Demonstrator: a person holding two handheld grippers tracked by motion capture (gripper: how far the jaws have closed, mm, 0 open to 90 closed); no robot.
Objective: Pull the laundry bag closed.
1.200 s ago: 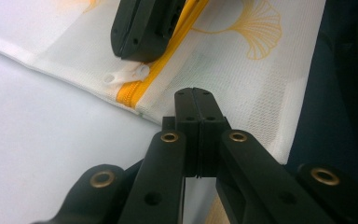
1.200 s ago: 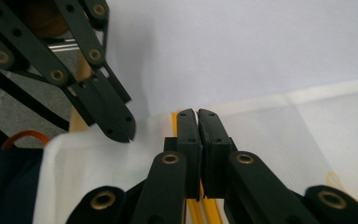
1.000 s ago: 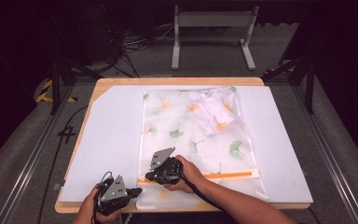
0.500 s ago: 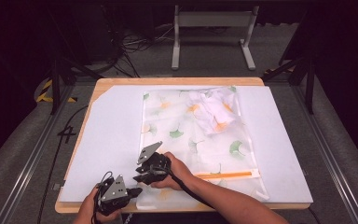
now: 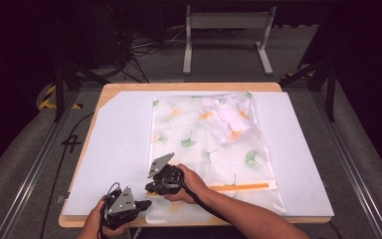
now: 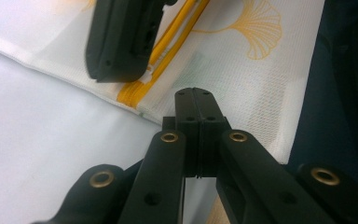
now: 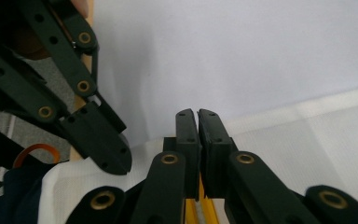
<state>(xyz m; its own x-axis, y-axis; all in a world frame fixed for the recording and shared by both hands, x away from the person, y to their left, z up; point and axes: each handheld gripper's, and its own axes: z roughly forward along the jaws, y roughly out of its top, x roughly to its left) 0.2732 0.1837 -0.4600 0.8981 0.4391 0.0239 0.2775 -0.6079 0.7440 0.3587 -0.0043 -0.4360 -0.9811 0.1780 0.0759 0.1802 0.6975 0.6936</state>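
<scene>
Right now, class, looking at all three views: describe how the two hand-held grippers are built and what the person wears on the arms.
Both the left gripper and the right gripper are black, each topped by a grey three-cornered plate. Their jaws are flat black bars on linked arms joined by brass-coloured rivets, with small round holes along them. A black cable trails from the right gripper along the forearm. The forearms are bare; no sleeves are in view.

Bright table, dark surroundings, soft close-up focus

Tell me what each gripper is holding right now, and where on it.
The right gripper, jaws just closed, pinches the orange zipper at its left end. The left gripper is shut on the near edge of the mesh bag.
</scene>
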